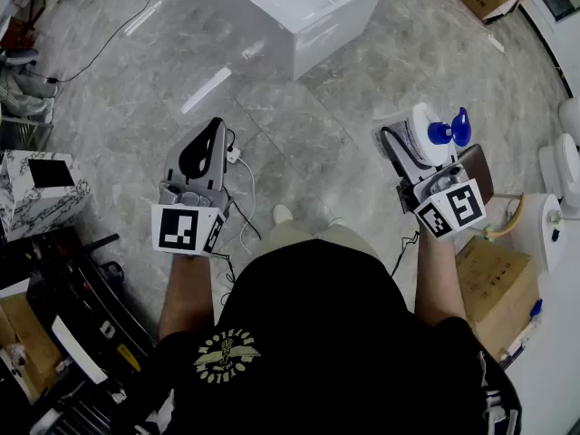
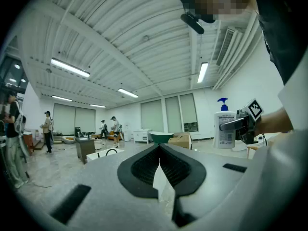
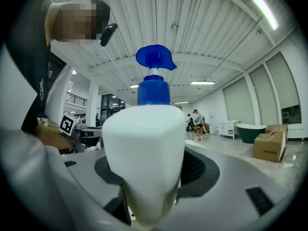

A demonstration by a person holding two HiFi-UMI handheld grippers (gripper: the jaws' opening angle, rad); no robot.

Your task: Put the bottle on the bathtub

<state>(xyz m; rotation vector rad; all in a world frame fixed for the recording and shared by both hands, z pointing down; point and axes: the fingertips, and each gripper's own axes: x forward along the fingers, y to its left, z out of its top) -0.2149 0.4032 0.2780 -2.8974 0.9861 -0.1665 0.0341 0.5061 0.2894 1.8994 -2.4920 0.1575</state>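
The bottle [image 1: 426, 134] is white plastic with a blue pump head [image 1: 450, 131]. It is carried in the air well short of the bathtub [image 1: 308, 12], over the floor on the person's side of it. The right claw [image 1: 410, 148] is clamped on its lower body, with a jaw pressed against it from either side. The bottle stands about upright, long axis vertical, pump on top. I judge it stiff but smooth and likely slippery. It may be weighty if full, so the broad body is the place to hold it, not the thin neck. The left claw [image 1: 212, 134], also well short of the bathtub, has its jaws together with nothing between them.
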